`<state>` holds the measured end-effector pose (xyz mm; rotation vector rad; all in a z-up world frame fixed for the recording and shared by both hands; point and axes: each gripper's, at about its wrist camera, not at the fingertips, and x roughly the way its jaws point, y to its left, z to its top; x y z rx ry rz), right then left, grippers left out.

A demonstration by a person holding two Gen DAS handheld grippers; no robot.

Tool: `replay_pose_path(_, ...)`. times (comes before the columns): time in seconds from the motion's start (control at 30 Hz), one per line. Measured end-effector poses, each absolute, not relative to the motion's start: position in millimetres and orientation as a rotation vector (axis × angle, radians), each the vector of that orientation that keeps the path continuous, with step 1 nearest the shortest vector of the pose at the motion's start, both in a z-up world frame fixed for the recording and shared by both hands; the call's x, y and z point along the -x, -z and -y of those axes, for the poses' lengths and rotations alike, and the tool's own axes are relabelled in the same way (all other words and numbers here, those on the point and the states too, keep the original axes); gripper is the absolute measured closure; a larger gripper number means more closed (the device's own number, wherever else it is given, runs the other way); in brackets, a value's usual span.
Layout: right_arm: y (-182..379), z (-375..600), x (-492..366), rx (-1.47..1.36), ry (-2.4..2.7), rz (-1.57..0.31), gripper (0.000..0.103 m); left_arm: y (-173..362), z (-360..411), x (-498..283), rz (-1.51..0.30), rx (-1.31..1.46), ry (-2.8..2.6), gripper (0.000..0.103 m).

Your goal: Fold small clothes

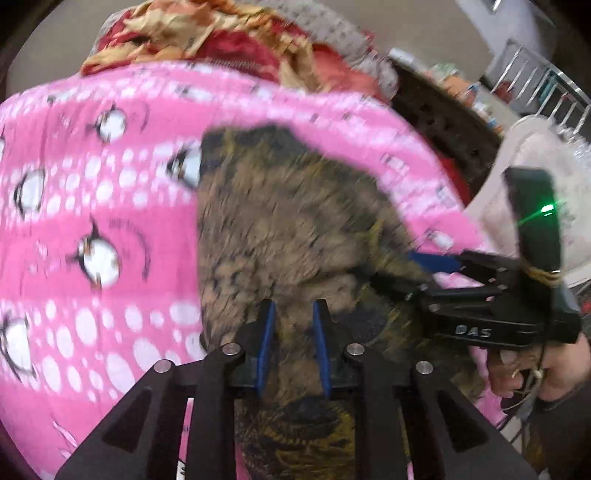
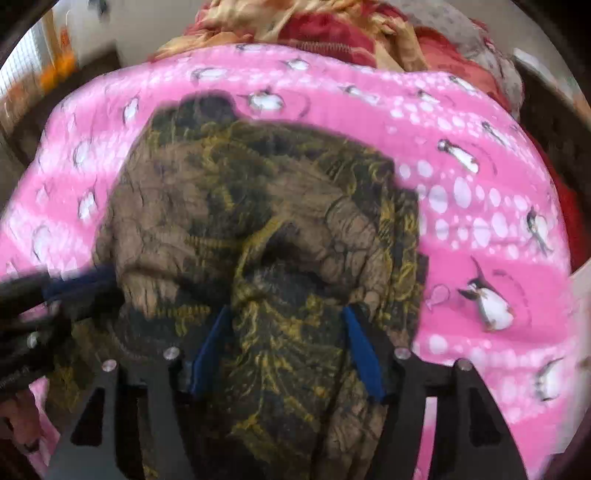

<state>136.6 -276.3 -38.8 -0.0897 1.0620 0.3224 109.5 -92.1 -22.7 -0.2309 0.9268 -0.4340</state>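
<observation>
A small brown garment with black and yellow print (image 1: 288, 229) (image 2: 258, 206) lies crumpled on a pink penguin-print blanket (image 1: 92, 206) (image 2: 480, 206). My left gripper (image 1: 293, 314) has its blue pads on either side of a fold of the garment and is shut on it. My right gripper (image 2: 291, 321) holds a bunched ridge of the same garment between its blue pads. The right gripper also shows in the left wrist view (image 1: 424, 264), at the garment's right edge. The left gripper shows in the right wrist view (image 2: 85, 280), at the garment's left edge.
A heap of red and gold clothes (image 1: 207, 40) (image 2: 332, 26) lies beyond the blanket. A dark wooden bed frame (image 1: 447, 122) and a metal rack with items (image 1: 535, 85) stand at the right. Both views are motion-blurred.
</observation>
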Motion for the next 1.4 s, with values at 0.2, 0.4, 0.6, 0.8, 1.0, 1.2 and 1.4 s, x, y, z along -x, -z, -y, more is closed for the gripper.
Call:
replay_pose_path(0.2, -20, 288, -156, -0.128, -0.15, -0.891, 0.032, -10, 99, -188, -0.83, 0.278, 0.359, 0.103)
replay_pose_path(0.4, 58, 299, -189, -0.169, 0.037, -0.93, 0.023, 52, 121, -233, -0.89, 0.302, 0.367, 0.098)
replay_pose_path(0.6, 53, 311, -186, -0.228, 0.014, -0.906, 0.022, 51, 117, -232, -0.868, 0.346, 0.368, 0.098)
replay_pose_path(0.8, 52, 345, -182, -0.441, -0.131, -0.902, 0.02, 6, 86, -211, -0.945, 0.337, 0.437, 0.063)
replay_pose_path(1.0, 20, 421, -110, -0.534, -0.279, -0.699, 0.009, 64, 54, -159, -1.022, 0.405, 0.483, 0.03)
replay_pose_path(1.2, 83, 411, -109, -0.635, -0.538, -0.915, 0.009, 69, 80, -137, -0.932, 0.42, 0.635, 0.024)
replay_pose_path(1.4, 89, 380, -145, -0.554, -0.692, -0.912, 0.007, 73, 72, -142, -0.938, 0.505, 0.686, 0.024)
